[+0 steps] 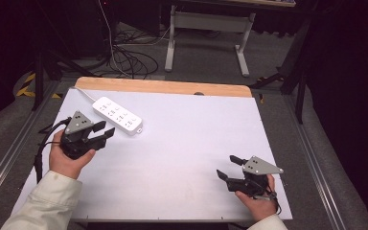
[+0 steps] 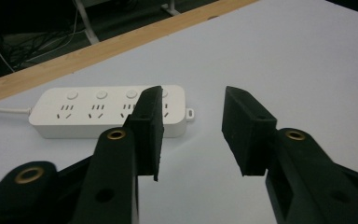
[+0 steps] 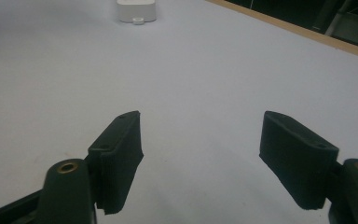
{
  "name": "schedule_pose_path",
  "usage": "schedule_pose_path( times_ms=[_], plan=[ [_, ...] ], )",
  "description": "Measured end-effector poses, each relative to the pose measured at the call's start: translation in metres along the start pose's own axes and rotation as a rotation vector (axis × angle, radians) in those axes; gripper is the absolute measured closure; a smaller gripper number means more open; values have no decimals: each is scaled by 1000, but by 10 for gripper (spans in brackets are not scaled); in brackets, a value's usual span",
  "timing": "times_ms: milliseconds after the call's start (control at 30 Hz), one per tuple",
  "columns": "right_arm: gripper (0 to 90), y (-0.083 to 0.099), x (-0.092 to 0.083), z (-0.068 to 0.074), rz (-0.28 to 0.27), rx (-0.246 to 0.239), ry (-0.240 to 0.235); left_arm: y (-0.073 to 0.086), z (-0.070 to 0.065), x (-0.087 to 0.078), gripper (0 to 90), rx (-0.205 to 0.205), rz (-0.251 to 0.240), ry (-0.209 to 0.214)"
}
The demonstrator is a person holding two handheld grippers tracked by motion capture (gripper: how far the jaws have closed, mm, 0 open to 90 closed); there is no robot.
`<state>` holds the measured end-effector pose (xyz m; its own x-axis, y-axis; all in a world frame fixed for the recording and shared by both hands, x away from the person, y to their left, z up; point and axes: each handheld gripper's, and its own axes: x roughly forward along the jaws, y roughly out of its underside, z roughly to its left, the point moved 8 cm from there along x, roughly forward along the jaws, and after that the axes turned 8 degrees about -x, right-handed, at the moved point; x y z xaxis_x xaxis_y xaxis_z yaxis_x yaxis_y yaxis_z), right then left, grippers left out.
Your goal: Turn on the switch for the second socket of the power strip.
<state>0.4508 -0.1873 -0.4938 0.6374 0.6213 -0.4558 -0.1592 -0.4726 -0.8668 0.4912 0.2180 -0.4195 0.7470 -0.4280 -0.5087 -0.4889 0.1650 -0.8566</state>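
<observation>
Presently hovering at left centre of the high view: left gripper [image 1: 104,133], jaws spread with nothing between them, just short of the white power strip [image 1: 118,115] lying at upper left on the table [image 1: 187,143]. Resting at lower right: right gripper [image 1: 229,167], jaws spread wide, gripping nothing.

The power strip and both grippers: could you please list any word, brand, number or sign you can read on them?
None is readable.
The white power strip shows sockets and round buttons, no legible print.
The left gripper and right gripper carry no lettering.
</observation>
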Motion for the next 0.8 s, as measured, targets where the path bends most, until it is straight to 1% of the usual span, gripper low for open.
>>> schedule_pose_path(
  times_ms=[67, 100, 200, 300, 400, 433, 600, 633, 667, 700, 733, 800],
  plan=[
    [302, 0, 0, 0, 0, 4, -2, -3, 4, 4, 701, -9, 15, 16],
    [302, 0, 0, 0, -1, 5, -3, -4, 5, 5, 755, -9, 28, 20],
    [303, 0, 0, 0, -3, 9, -3, -9, 9, 11, 816, -16, 36, 22],
    [303, 0, 0, 0, -5, 14, -6, -13, 13, 16, 893, -23, 38, 37],
    [303, 1, 0, 0, -5, 15, -5, -15, 19, 25, 899, -43, 39, 39],
    [302, 1, 0, 0, -5, 15, -5, -16, 22, 28, 899, -41, 36, 32],
    [302, 2, 0, 0, -1, 22, -13, -19, 33, 42, 900, -56, 40, 30],
    [302, 2, 0, 0, -2, 23, -13, -21, 36, 44, 900, -54, 38, 20],
    [303, 2, 0, -1, -3, 25, -12, -22, 38, 47, 900, -61, 37, 18],
    [303, 2, 0, -1, -3, 27, -13, -23, 40, 49, 900, -64, 33, 12],
    [303, 2, 0, -1, -3, 27, -12, -25, 42, 51, 900, -71, 32, 17],
    [303, 3, 0, -1, -3, 28, -14, -27, 45, 55, 900, -91, 11, 22]
  ],
)
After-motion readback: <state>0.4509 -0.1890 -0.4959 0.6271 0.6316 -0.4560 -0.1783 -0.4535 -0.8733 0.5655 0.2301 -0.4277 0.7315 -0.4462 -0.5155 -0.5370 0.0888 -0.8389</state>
